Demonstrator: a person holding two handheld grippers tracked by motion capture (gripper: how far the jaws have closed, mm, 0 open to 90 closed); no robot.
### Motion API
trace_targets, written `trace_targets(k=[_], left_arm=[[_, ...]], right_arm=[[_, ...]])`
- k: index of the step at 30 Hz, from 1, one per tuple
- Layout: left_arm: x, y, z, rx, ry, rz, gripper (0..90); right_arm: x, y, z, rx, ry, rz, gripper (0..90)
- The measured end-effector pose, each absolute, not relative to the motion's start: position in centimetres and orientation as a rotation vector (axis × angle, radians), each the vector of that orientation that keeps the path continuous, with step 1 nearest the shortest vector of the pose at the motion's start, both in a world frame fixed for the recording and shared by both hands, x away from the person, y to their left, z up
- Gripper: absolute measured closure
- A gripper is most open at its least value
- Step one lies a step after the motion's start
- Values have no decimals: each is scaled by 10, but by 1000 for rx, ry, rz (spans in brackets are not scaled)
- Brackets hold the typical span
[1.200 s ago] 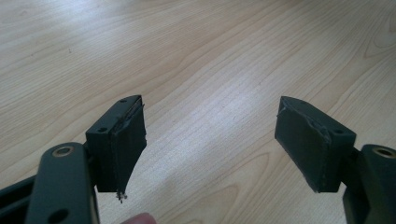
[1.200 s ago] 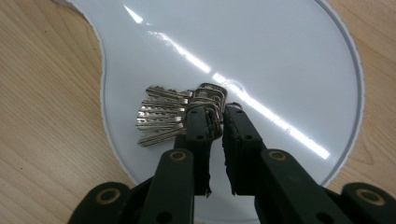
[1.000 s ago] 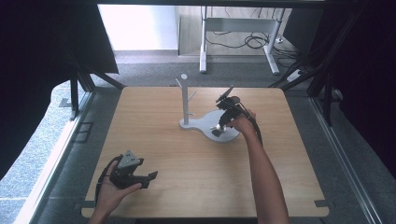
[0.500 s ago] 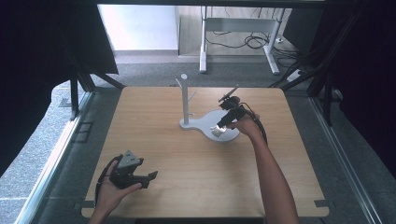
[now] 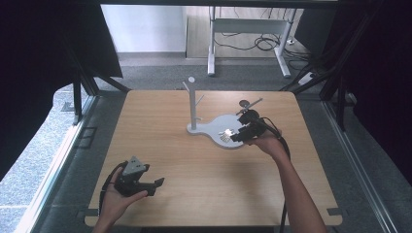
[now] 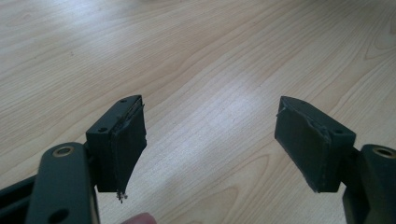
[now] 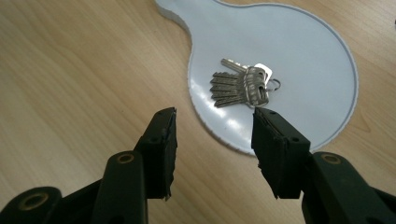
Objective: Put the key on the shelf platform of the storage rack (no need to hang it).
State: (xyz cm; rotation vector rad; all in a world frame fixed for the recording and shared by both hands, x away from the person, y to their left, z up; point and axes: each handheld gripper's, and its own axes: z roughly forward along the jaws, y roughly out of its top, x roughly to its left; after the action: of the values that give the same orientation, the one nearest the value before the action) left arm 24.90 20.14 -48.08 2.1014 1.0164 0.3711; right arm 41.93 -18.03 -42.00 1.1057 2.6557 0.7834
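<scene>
Keys (image 7: 243, 87) flat on tray (image 7: 303, 51), blades fanned toward view's left.

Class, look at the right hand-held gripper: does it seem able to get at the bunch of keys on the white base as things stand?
Probably yes. The right hand-held gripper is open and aimed at the bunch of keys, which lies flat on the white base just ahead, with nothing between them.

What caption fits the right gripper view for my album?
Open right gripper hovering near a bunch of keys on a white tray.
</scene>
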Motion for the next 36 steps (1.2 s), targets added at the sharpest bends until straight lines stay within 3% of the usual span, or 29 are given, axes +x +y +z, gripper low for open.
trace_targets(k=[14,25,36], left_arm=[[247,193,-482,2123,1003,375,250],[248,185,-487,2152,989,361,250],[249,185,-487,2154,992,367,250]], right_arm=[[365,-225,-429,1073,2593,904,492],[307,-271,-466,1155,2493,983,490],[296,-285,-478,1195,2421,1033,463]])
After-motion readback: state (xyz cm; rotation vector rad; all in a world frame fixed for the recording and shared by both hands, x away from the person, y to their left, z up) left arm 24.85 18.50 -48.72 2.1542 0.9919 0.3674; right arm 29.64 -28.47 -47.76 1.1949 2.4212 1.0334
